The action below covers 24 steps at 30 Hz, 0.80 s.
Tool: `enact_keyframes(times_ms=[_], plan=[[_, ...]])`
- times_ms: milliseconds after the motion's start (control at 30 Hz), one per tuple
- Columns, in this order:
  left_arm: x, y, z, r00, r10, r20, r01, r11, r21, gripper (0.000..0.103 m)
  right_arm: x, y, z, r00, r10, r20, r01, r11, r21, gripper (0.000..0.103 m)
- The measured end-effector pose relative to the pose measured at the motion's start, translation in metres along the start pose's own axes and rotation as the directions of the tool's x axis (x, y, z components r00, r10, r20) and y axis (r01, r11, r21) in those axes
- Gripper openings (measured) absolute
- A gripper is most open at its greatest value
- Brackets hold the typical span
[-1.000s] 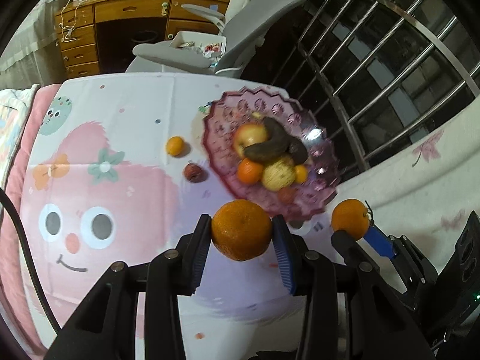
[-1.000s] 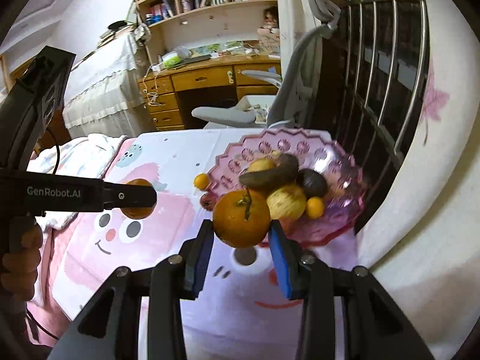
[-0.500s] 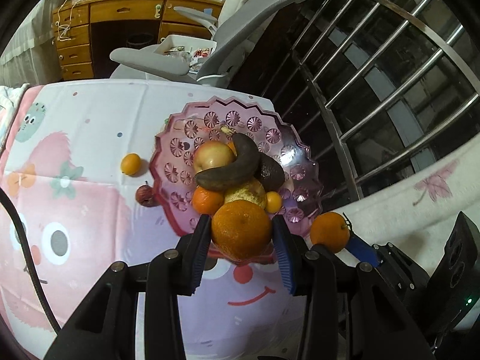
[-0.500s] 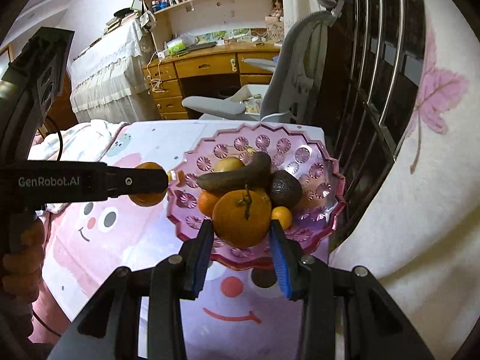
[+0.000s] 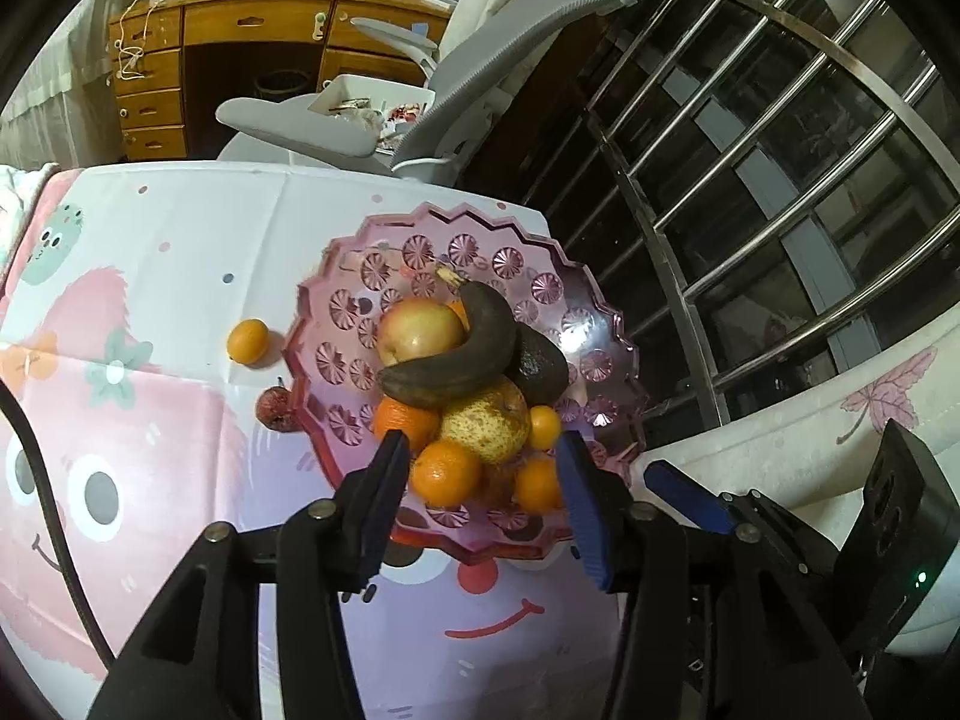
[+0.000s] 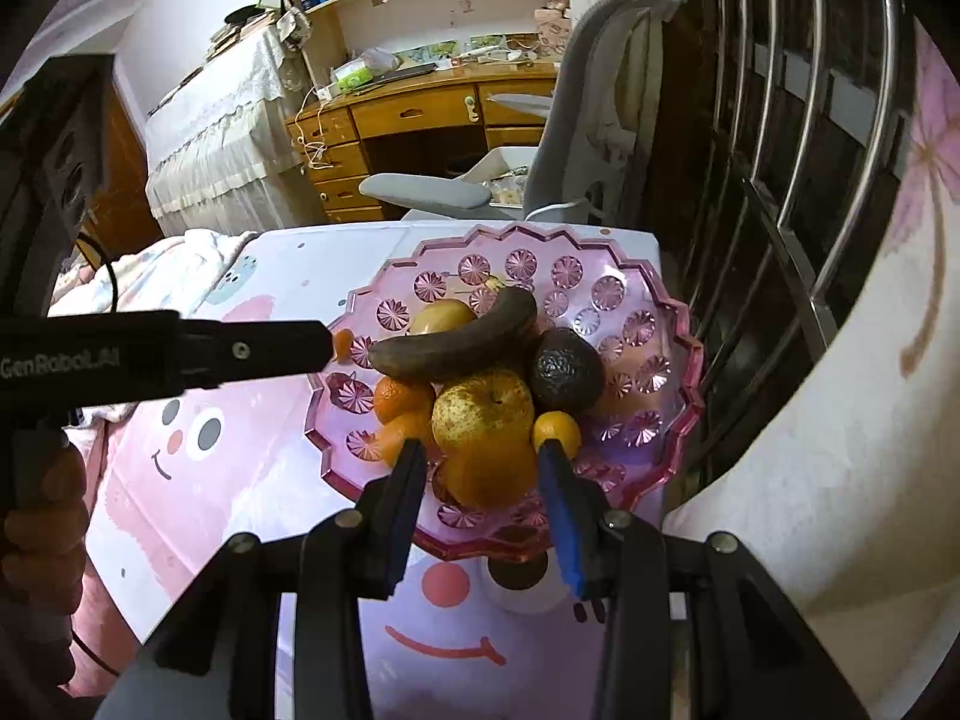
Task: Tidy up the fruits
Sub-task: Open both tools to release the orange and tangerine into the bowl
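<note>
A pink plastic bowl (image 5: 336,300) (image 6: 678,324) on the cartoon tablecloth holds an apple, a dark banana, an avocado, a pear and oranges. My left gripper (image 5: 486,480) hangs over the bowl's near rim with its jaws opening. An orange (image 5: 447,474) lies in the bowl between them, clear of the right pad. In the right wrist view the left gripper (image 6: 318,345) reaches in from the left. My right gripper (image 6: 486,468) is shut on a second orange (image 6: 489,474) low over the bowl's front. A kumquat (image 5: 247,341) and a small dark red fruit (image 5: 273,408) lie on the cloth beside the bowl's left rim.
A grey office chair (image 5: 480,30) and a wooden desk (image 5: 240,18) stand beyond the table's far edge. Metal window bars (image 5: 780,180) and a white leaf-print curtain (image 5: 840,420) close off the right side. A person's hand (image 6: 42,528) grips the left tool.
Both grippers moved forward over the bowl and sank. The left jaws spread and let their orange go into the bowl. The right gripper still grips its orange.
</note>
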<state>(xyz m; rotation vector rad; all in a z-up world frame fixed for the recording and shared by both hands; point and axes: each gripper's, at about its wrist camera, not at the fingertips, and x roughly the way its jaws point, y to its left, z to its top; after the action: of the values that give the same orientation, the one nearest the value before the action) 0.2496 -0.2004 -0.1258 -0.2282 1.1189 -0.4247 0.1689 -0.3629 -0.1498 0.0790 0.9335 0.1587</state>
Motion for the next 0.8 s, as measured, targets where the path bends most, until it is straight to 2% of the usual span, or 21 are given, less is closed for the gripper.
enact_keyframes(times_ms=[167,333,467,600,800], plan=[[-0.011,0.014,-0.001,1.0,0.022,-0.002,-0.022,1.0,-0.02,0.05,-0.001,0.005,-0.001,1.0,0.009,-0.005,-0.008,0.999,0.036,0.04],[-0.03,0.032,-0.007,0.999,0.046,0.001,-0.046,0.999,-0.021,0.062,0.004,0.014,-0.004,0.998,0.056,-0.034,-0.052,0.991,0.12,0.04],[-0.039,0.057,-0.013,0.997,0.073,-0.009,-0.073,0.997,-0.032,0.065,0.015,0.025,-0.009,0.993,0.097,-0.072,-0.082,0.979,0.187,0.04],[-0.046,0.091,-0.019,0.996,0.08,-0.049,-0.082,0.996,-0.036,0.07,0.029,0.039,-0.017,0.987,0.114,-0.111,-0.08,0.959,0.271,0.04],[-0.054,0.138,-0.014,0.99,0.1,-0.104,-0.097,0.995,0.027,0.075,0.041,0.066,-0.025,0.987,0.092,-0.132,-0.037,0.927,0.373,0.04]])
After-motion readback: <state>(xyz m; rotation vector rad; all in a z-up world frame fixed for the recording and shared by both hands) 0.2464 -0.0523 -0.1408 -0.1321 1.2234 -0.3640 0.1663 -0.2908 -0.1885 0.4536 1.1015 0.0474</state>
